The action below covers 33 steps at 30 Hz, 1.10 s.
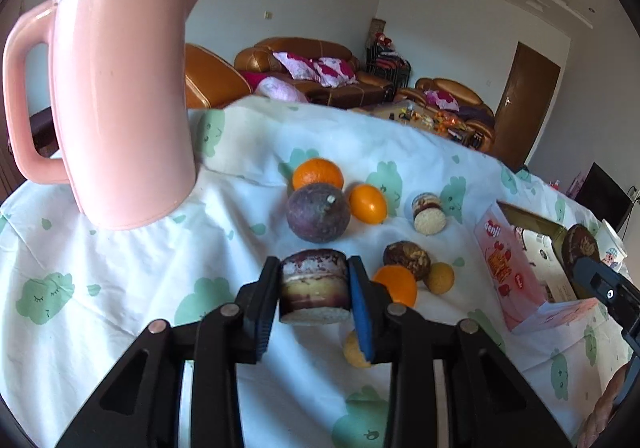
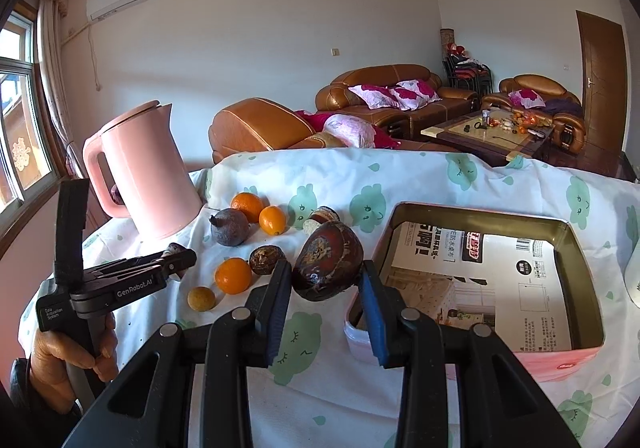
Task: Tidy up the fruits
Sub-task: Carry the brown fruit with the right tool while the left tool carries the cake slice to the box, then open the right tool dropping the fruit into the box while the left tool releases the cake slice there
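The left gripper (image 1: 314, 290) is pinching a sliced purple fruit (image 1: 314, 288) above the counter (image 1: 120, 288), while the right gripper (image 2: 326, 282) is pinching a dark brown fruit (image 2: 326, 266) beside the pink box (image 2: 560, 362), likely awaiting placement inside.

Pink kettle (image 1: 120, 108), white cloth (image 1: 100, 268) with green clouds, orange tangerines (image 1: 318, 173), blue-padded tongs (image 1: 314, 296).

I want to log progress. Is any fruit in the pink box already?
No fruit inside. The pink box shows only printed paper on its floor; its near corner is hidden.
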### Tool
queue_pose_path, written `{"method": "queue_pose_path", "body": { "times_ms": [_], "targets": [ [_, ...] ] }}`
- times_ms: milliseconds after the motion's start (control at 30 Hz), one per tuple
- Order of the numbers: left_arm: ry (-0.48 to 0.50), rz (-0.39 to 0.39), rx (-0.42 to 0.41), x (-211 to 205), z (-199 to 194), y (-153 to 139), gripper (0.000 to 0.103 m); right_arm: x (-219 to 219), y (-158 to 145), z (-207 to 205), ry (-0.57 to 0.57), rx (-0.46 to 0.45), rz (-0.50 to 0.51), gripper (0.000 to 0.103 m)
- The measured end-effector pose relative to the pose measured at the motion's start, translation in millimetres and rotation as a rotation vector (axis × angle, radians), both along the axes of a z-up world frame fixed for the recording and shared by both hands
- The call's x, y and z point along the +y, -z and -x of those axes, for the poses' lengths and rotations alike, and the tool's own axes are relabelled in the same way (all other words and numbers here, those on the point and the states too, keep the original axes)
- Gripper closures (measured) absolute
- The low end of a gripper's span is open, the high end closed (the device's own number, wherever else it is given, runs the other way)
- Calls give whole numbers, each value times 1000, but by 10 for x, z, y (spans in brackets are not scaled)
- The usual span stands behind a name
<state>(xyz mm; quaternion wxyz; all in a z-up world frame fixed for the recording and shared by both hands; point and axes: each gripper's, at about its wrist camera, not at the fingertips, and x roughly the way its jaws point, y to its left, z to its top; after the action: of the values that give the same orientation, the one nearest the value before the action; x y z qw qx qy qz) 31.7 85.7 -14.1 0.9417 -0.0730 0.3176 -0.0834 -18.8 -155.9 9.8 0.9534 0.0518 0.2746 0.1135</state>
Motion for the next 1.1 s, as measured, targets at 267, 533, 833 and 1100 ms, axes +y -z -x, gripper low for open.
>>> {"method": "queue_pose_path", "body": {
  "times_ms": [267, 533, 833, 1100],
  "targets": [
    [60, 38, -137, -371, 209, -285, 68, -354, -149, 71, 66, -48, -14, 66],
    [239, -9, -131, -1289, 265, -302, 68, -993, -65, 105, 171, -15, 18, 66],
    [316, -102, -50, -2228, 105, -177, 68, -1400, 135, 2, 188, 79, 42, 66],
    [303, -148, 24, -2426, 43, -8, 68, -1417, 291, -104, 174, 151, 43, 66]
  ]
}}
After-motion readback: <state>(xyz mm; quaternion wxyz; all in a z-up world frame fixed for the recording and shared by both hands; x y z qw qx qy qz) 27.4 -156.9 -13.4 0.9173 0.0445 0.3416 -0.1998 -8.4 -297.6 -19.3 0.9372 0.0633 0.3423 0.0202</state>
